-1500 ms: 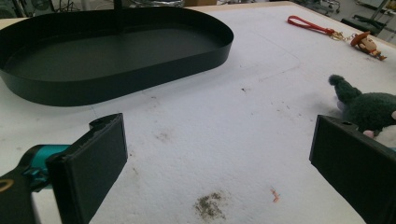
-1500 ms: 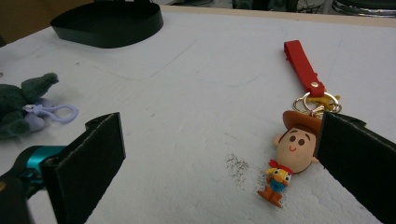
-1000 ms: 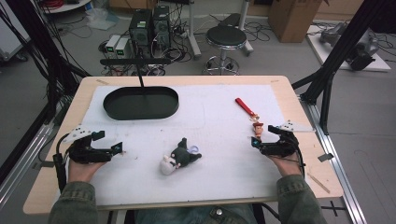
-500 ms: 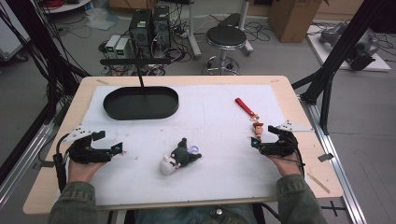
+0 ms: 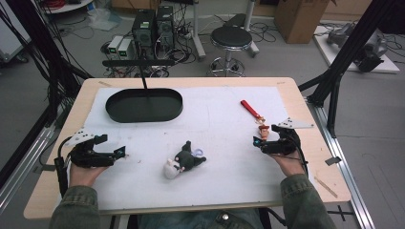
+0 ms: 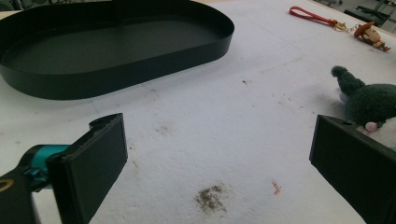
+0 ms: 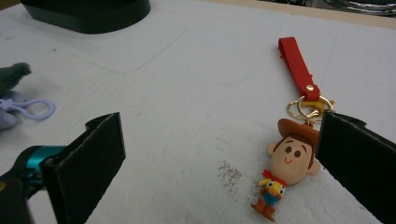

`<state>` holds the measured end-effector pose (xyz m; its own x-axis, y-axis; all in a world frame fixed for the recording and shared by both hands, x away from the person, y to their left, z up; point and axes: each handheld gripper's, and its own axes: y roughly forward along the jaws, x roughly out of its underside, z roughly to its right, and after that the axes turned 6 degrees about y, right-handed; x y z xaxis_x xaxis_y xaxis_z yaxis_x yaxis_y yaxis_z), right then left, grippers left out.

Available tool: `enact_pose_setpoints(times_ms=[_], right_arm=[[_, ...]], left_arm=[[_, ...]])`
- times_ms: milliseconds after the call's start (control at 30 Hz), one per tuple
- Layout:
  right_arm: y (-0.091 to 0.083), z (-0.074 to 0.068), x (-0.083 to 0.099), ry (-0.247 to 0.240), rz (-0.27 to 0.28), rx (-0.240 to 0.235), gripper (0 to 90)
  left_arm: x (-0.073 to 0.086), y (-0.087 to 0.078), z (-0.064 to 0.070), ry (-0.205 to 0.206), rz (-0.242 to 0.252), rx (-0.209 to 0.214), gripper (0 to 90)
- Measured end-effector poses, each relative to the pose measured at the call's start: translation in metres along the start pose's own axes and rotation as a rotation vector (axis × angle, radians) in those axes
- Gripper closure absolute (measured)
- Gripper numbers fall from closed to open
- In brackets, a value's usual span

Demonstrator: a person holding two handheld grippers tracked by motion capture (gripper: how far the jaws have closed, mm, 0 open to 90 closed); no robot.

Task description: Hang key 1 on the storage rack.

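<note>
- We find no brand, label or readable writing on any thing here.
- On the white sheet over the wooden tabletop (image 5: pixel 305 176) lie a black oval shallow tray (image 5: pixel 144 104), a dark green and white plush toy (image 5: pixel 184 161) with a pale lilac plastic clip (image 7: pixel 32 108), and a small cowboy figure keychain with a red strap (image 5: pixel 255 116).
- We hold the left gripper (image 5: pixel 119 152) near the left edge, jaws spread wide and empty; bare sheet lies between them and the tray beyond.
- The right gripper (image 5: pixel 257 143) has spread jaws, also empty; the cowboy figure lies just inside its right jaw.
- The right gripper view gives the figure's brown hat, gold ring and a small dark stain (image 7: pixel 228 174); the high view adds a round stool (image 5: pixel 231 38) and computer boxes (image 5: pixel 153 26) on the floor.
</note>
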<state>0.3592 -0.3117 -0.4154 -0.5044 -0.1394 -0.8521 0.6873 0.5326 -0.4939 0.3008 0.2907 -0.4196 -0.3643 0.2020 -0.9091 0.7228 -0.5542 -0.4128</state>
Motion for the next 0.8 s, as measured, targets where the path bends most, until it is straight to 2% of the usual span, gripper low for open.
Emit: enact_pose_setpoints(times_ms=[67,167,300,400,633,800], right_arm=[[0.003,0.000,-0.002,-0.012,-0.003,0.003,0.5],[0.007,0.003,-0.004,-0.004,-0.018,0.014,0.6],[0.011,0.010,-0.007,0.000,-0.028,0.020,0.6],[0.017,0.014,-0.013,0.001,-0.061,0.033,0.6],[0.025,0.022,-0.031,-0.007,-0.073,0.037,0.6],[0.035,0.027,-0.040,0.003,-0.107,0.059,0.6]], left_arm=[[0.000,0.000,0.000,-0.003,0.003,0.004,4.6],[-0.001,-0.002,0.001,-0.011,0.021,0.012,4.6],[0.000,-0.001,0.000,-0.010,0.009,0.016,4.6],[0.000,0.000,0.001,-0.006,0.004,0.014,4.6],[0.000,-0.001,0.000,-0.006,0.007,0.011,4.6],[0.000,-0.001,0.001,-0.006,0.001,0.010,4.6]])
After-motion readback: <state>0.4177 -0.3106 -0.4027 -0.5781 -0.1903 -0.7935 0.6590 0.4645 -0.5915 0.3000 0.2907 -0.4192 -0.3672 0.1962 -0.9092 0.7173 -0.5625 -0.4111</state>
